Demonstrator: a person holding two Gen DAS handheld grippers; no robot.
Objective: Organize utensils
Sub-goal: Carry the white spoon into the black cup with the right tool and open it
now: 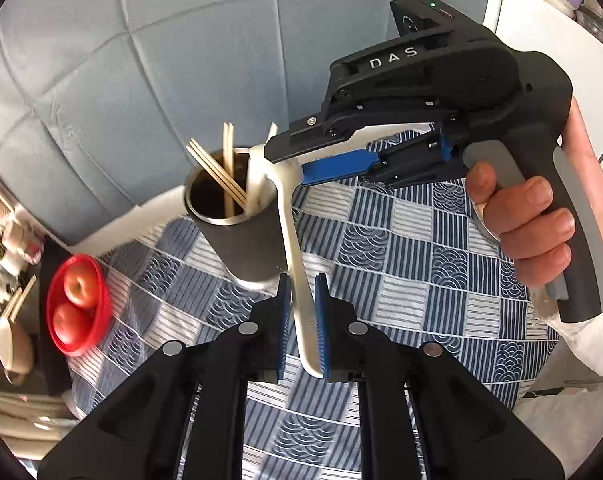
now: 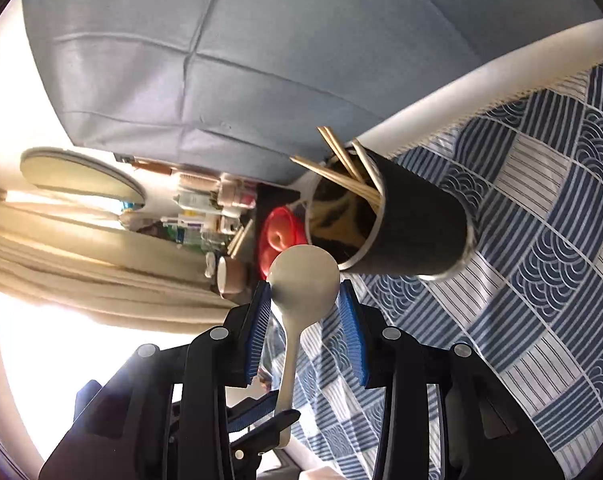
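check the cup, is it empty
No, the dark cup holds several wooden chopsticks sticking out above its rim.

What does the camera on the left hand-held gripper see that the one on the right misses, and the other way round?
Only the left view shows the person's hand on the grey handle of the right hand-held gripper, and the spoon's handle end.

Only the right view shows the spoon's round bowl face-on, plus cream curtains and a bright window.

Both show the white spoon held at both ends, the black cup of chopsticks, the red bowl of apples, and the blue patterned cloth.
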